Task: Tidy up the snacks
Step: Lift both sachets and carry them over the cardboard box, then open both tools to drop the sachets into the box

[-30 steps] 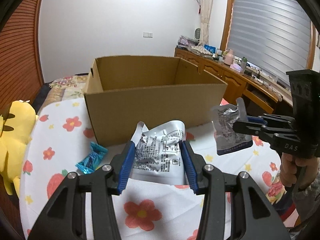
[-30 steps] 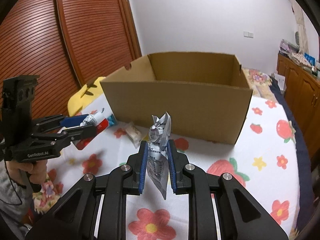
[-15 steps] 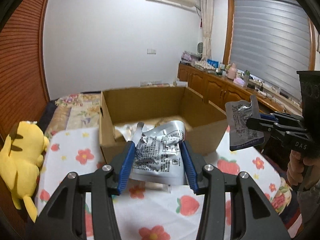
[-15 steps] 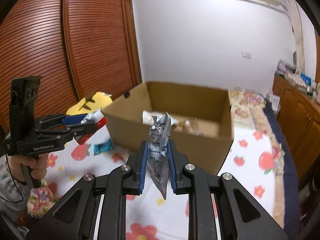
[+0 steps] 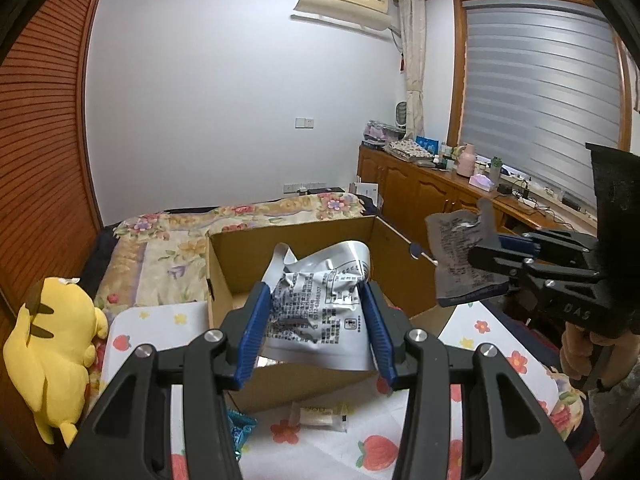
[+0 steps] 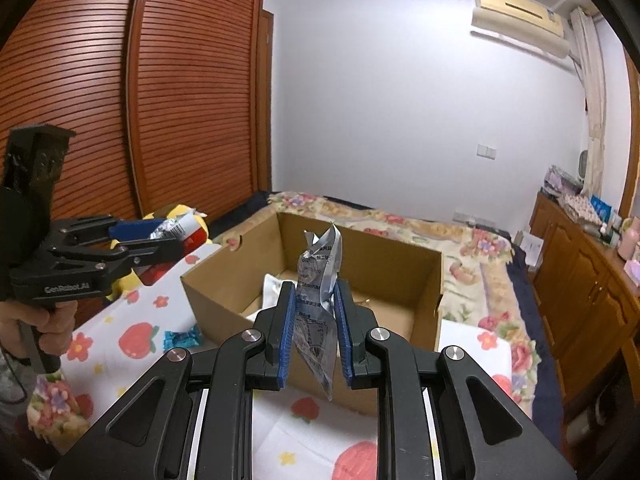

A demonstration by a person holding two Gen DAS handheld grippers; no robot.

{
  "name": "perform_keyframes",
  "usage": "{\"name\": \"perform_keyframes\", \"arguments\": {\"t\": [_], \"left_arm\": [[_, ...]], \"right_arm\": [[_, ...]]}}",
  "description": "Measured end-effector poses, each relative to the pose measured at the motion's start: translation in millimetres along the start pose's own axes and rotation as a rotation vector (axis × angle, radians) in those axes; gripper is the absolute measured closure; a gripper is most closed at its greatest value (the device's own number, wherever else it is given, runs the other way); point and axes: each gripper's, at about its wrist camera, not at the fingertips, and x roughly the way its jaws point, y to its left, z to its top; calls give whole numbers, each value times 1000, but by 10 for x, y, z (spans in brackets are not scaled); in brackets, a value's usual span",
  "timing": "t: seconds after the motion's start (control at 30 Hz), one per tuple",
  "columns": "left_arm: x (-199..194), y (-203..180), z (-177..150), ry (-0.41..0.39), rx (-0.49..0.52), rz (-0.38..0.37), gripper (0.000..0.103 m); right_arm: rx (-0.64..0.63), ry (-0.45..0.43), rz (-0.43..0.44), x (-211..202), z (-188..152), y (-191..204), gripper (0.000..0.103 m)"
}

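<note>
An open cardboard box [image 5: 304,380] [image 6: 224,280] stands on a flower-print cloth. My left gripper [image 5: 316,304] is shut on a crumpled silver snack packet [image 5: 320,304], held over the box's near edge. My right gripper [image 6: 316,300] is shut on a thin silver snack pouch [image 6: 318,280], also above the box. Each gripper shows in the other's view: the right one [image 5: 486,254] with its pouch [image 5: 460,260] at the right, the left one [image 6: 172,242] with its packet [image 6: 176,230] at the left. A white packet [image 6: 272,288] lies inside the box.
A blue wrapped snack [image 5: 240,436] [image 6: 184,338] and a small pale snack bar [image 5: 320,416] lie on the cloth in front of the box. A yellow plush toy [image 5: 56,344] sits at the left. Wooden cabinets [image 5: 424,196] line the right wall, and a person's hand [image 6: 40,324] grips the left handle.
Both grippers have risen with their packets, from low in front of the box wall to above its rim, so the box's inside now shows. Neither grip changed.
</note>
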Motion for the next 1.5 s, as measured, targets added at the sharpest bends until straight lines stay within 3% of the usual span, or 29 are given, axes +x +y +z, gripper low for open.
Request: {"name": "perform_keyframes", "arguments": {"t": [0.37,0.67,0.93,1.5], "left_arm": [[187,5,126,9,10,39,57],[641,162,31,108,4,106,57],[963,306,-144,200,-60,89,57],[1103,283,-189,219,-48,90,51]], "right_arm": [[-18,31,-36,273,88,-64,86],[4,96,-80,678,30,-242,86],[13,167,-97,933,-140,-307,86],[11,209,-97,1073,-274,-285,85]]}}
